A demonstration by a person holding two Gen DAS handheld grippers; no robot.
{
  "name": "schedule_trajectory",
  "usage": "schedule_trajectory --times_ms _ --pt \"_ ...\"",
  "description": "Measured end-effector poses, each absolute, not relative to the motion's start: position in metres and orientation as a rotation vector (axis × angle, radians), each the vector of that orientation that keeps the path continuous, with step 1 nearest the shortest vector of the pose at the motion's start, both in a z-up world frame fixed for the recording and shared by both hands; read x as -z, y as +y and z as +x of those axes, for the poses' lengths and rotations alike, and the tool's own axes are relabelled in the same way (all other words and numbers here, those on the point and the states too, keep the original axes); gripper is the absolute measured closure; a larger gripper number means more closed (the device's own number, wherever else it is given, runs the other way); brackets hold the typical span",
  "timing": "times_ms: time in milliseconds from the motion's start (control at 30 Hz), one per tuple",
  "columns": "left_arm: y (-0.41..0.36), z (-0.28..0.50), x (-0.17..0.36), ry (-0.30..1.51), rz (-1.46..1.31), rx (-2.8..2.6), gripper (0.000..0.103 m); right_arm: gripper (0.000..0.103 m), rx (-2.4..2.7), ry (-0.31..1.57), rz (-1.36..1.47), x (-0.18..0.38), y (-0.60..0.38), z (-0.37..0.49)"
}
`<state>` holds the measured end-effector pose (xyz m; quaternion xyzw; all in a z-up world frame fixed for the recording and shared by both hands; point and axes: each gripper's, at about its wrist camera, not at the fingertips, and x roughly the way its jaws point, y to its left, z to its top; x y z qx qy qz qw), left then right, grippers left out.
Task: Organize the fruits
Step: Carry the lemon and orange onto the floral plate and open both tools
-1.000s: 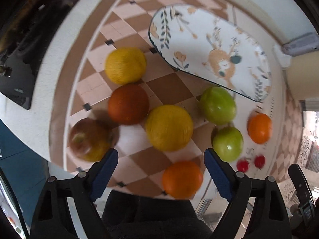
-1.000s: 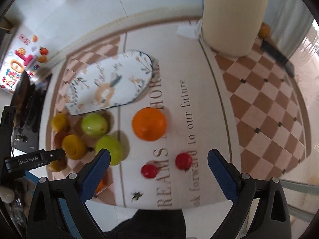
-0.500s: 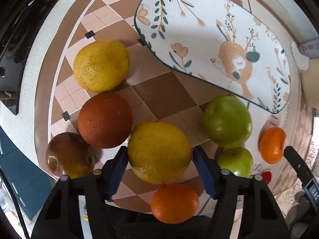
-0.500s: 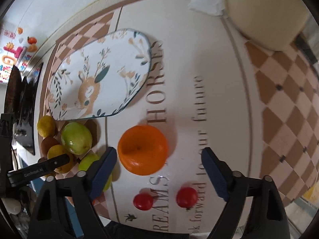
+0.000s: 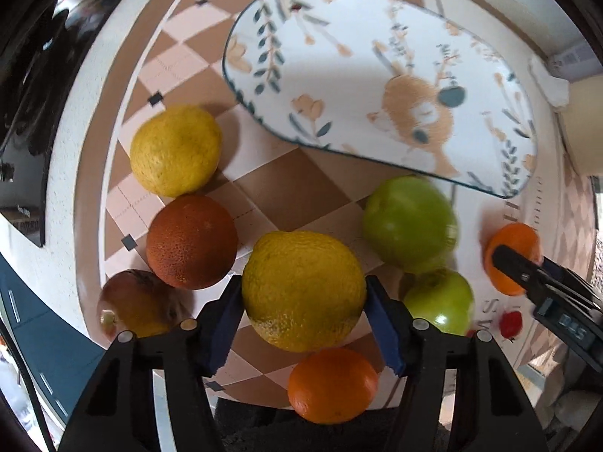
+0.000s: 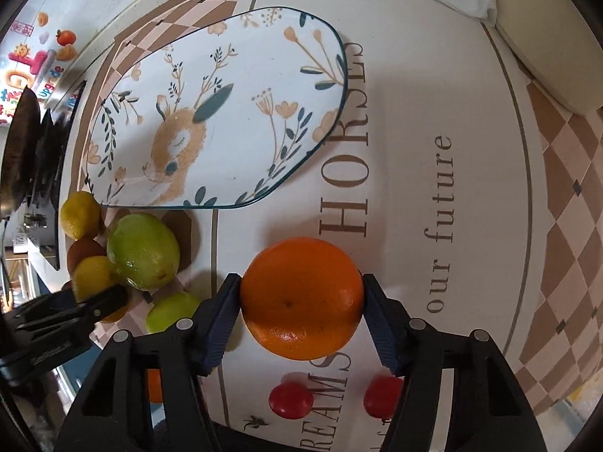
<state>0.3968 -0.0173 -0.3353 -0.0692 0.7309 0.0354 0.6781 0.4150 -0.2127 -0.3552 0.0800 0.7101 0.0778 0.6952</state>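
Both grippers clamp fruit on the printed tabletop

The left gripper pinches a yellow citrus; the right gripper, its jaws just closing, pinches an orange beside lettering "HORSE" and "our future". The deer-patterned plate beyond holds no fruit.

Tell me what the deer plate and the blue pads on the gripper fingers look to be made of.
Deer plate: likely glazed ceramic, possibly melamine; smooth white face with printed deer and flowers under a soft sheen, thin dark rim.
Blue pads: look like rubber or soft plastic; matte, with fine ridges, mounted on black fingers that seem hard plastic.
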Motion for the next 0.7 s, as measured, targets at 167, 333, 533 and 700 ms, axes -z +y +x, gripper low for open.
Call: schedule_trajectory --times_ms 167,333,533,700 --pt "-0.02 0.406 0.279 1.558 -0.186 0.005 0.043 0.038 -0.226 1.574 0.259 0.335 -0.214 0.414" --pt "-0.024 0.453 0.246 1.503 -0.216 0.068 0.043 0.038 -0.281 1.47 0.3 0.302 -0.204 0.446" --pt "-0.022 0.525 0.274 1.568 -0.251 0.065 0.043 0.038 -0.3 1.442 0.218 0.308 -0.189 0.505" --pt "-0.016 0.57 0.317 1.692 -0.376 0.08 0.043 0.038 -0.341 1.466 0.161 0.321 -0.182 0.543"
